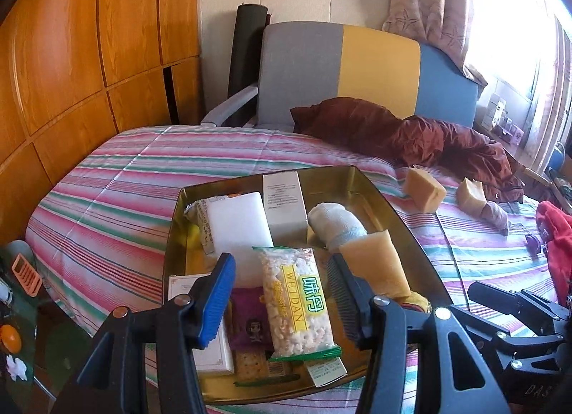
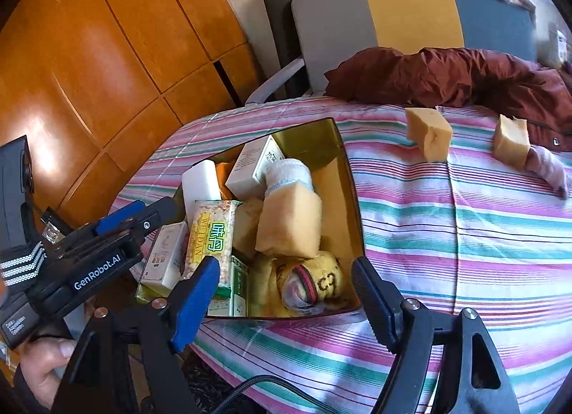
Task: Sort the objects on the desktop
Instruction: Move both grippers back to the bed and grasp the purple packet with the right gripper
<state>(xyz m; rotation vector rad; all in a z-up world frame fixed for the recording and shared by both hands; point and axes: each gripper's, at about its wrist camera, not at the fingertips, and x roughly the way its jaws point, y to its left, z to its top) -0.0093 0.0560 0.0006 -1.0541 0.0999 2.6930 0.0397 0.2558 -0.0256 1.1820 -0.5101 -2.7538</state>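
While the left tongs [image 1: 282, 292] hover empty and half-open over the full tin [image 2: 352, 199], the nearer foam block [image 2: 429, 133] lies beyond the wide, empty right tongs [image 2: 286, 292], up-right on the bed.

Tray [image 1: 379, 199]: glossy gold metal. Bedcover [image 1: 118, 178]: striped woven cloth. Sponge blocks [image 2: 427, 133]: rough porous foam. Snack bag [image 1: 296, 292]: shiny clear plastic. Wardrobe [image 1: 71, 56]: glossy wood.
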